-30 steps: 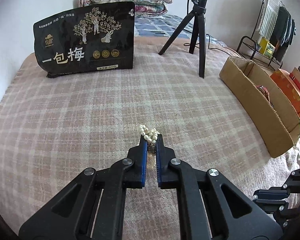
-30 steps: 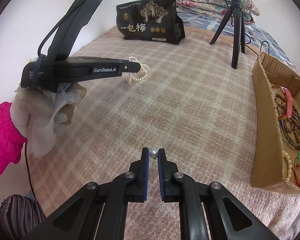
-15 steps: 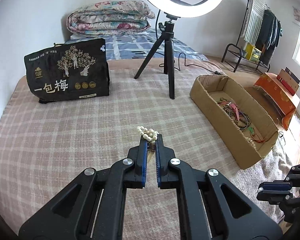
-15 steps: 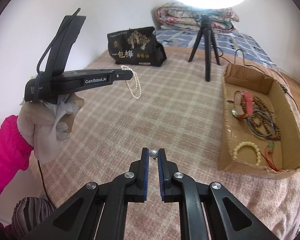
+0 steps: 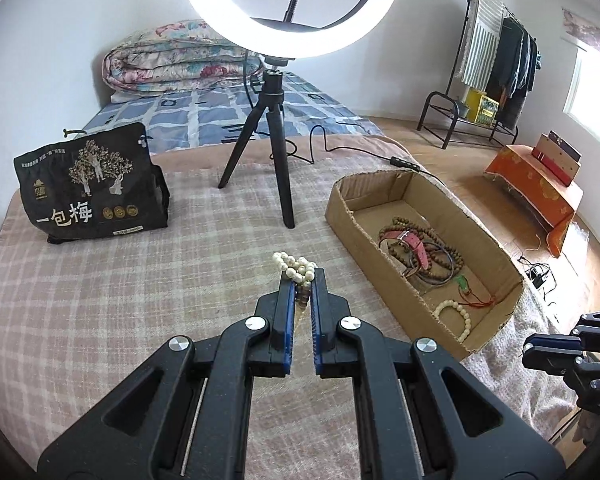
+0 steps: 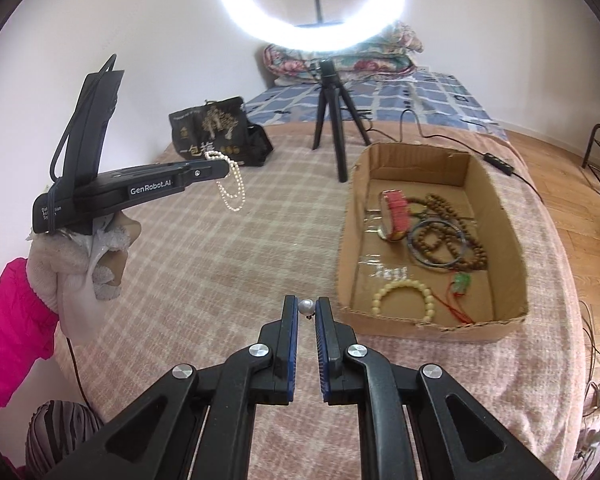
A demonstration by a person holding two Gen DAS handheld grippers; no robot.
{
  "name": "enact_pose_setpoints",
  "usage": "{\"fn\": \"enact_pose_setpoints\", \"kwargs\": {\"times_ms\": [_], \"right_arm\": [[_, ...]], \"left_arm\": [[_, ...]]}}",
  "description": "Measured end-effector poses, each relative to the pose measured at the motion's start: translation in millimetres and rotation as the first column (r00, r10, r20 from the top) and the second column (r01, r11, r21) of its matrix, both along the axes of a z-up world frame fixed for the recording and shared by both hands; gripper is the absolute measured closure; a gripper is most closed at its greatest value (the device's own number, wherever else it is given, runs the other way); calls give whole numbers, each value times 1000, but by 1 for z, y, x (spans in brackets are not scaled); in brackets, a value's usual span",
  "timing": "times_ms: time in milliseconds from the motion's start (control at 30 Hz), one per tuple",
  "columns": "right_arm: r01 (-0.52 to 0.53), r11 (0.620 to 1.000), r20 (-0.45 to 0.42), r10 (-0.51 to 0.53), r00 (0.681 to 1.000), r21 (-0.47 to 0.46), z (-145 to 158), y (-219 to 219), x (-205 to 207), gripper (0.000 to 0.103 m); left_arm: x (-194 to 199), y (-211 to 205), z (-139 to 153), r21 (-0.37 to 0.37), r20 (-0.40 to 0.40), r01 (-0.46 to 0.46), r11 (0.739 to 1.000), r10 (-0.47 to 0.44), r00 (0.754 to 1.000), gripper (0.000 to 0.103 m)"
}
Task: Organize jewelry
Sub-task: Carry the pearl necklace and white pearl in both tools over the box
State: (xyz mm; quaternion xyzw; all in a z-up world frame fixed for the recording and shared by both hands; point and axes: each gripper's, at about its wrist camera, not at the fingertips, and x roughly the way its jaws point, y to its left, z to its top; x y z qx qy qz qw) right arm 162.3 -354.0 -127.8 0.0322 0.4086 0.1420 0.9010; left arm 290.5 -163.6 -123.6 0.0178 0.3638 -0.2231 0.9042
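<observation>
You are holding a pearl necklace (image 5: pixel 296 266) pinched in the jaws of the left gripper (image 5: pixel 300 280), the strands bunched at the tips and, as the right wrist view shows, looping down freely below them. The right gripper (image 6: pixel 307 307) is clamping narrowly on a single pearl piece (image 6: pixel 306 306), probably an earring or a pendant; its lower part is too small to make out. Both are hanging above the checked blanket (image 5: pixel 120 300) on the bed, and the cardboard box (image 6: pixel 428 326) with the jewelry already gathered is lying off to the right, nearer the right gripper.

The step in hand looks like carrying both pieces over to that box. As you are bringing the necklace across, be lifting it high enough that the dangling loops clear the box's near wall rather than catching on the torn edge. Aim for a bare patch of the box floor, for instance the far end, beyond the wooden bead strand (image 6: pixel 448 232) and the red watch strap (image 6: pixel 396 214), so the pearls are not tangling with them. Lower until the loops are pooling on the cardboard, then part the jaws.

With the right gripper, keep the squeeze steady, since a round pearl can easily be slipping out sideways. Release it low, near the cream bead bracelet (image 6: pixel 404 300), so it is not bouncing or rolling. Keep both grippers clear of the ring light's tripod (image 5: pixel 276 152).
</observation>
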Motion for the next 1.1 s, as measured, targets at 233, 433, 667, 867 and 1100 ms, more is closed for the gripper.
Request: {"fn": "enact_pose_setpoints", "kwargs": {"times_ms": [233, 433, 667, 867, 1100], "right_arm": [[51, 999, 25, -51, 998, -7, 8, -27, 4, 96], [81, 997, 30, -81, 996, -14, 7, -45, 13, 96], [93, 995, 31, -92, 995, -26, 4, -56, 25, 96], [104, 994, 19, -103, 994, -31, -4, -64, 36, 97], [112, 993, 6, -111, 994, -38, -13, -70, 46, 96]], "left_arm": [[14, -32, 10, -3, 21, 34, 999, -34, 999, 98], [27, -62, 15, 1, 41, 67, 998, -67, 997, 98], [47, -94, 15, -4, 42, 91, 996, -91, 995, 98], [59, -116, 12, 0, 40, 104, 995, -104, 994, 98], [67, -134, 4, -4, 19, 116, 993, -116, 993, 98]]}}
